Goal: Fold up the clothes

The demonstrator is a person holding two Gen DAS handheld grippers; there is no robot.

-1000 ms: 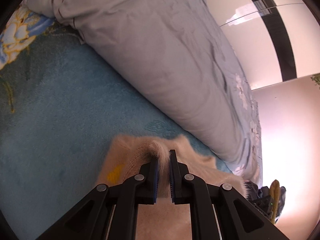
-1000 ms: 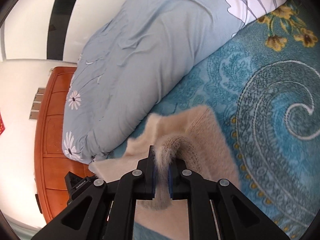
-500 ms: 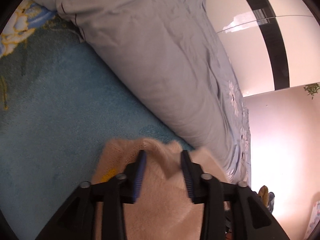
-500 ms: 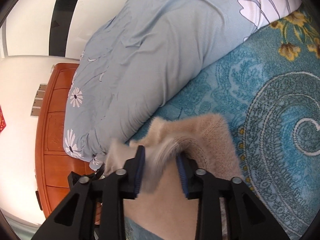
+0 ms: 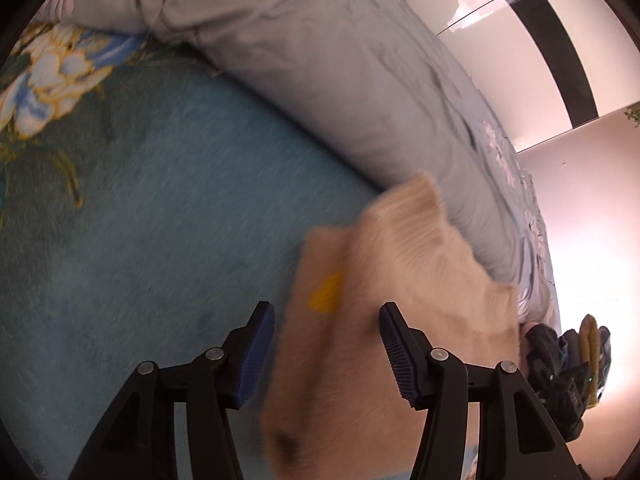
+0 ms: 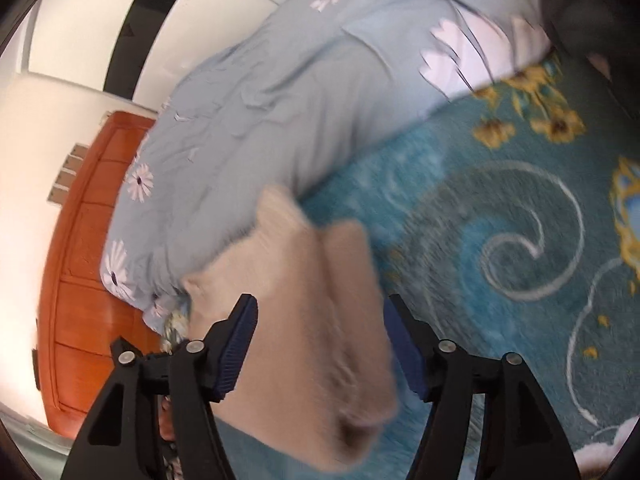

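Both the left tool (image 5: pixel 326 354) and the right tool (image 6: pixel 320 344) stand released above the beige sweater (image 5: pixel 400 312), which lies folded on the blue blanket (image 5: pixel 140 260) against the grey quilt (image 5: pixel 340 80); unheld, the fluffy fold may spring apart.

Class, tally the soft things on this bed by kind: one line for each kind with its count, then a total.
Sweater: 1
Duvet: 1
Blanket: 1
Total: 3
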